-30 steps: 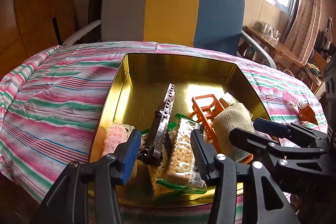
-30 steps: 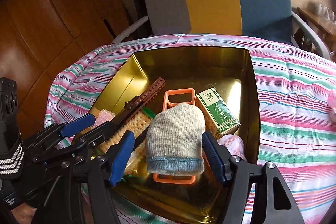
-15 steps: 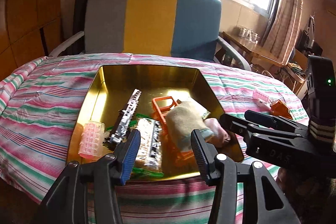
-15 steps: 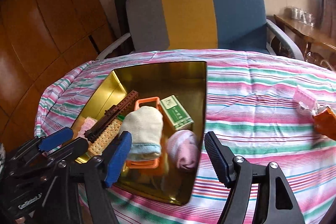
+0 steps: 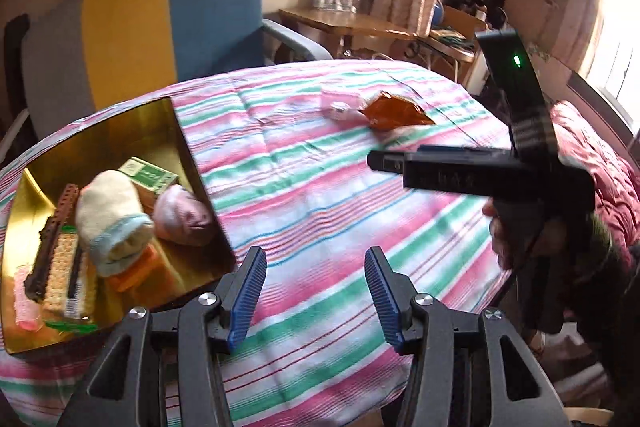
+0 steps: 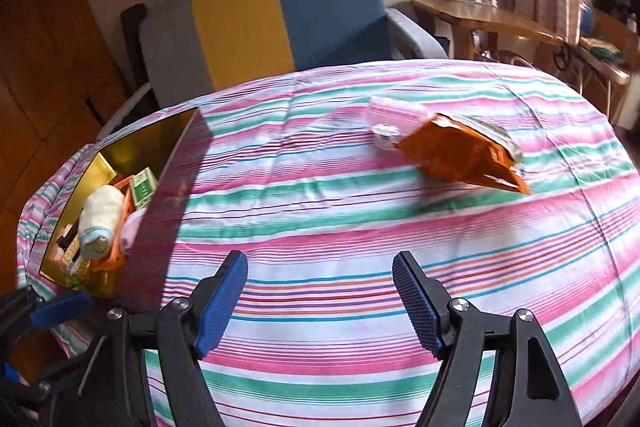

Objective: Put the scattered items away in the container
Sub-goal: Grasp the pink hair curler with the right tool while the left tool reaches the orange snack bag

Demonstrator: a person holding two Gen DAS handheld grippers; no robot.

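Striped quilted cloth [image 6: 320, 195], glossy gold tin [image 5: 168, 131], crinkled orange packet [image 6: 460, 155]

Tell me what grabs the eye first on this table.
The gold tin at the left edge of the striped tablecloth is crowded with things, a cream sock on top. Far across the cloth lies an orange snack bag touching a small pink packet. The left gripper and right gripper are both open and empty.

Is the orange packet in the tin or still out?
Out. The orange packet lies on the striped cloth beside a pink item, well apart from the tin.
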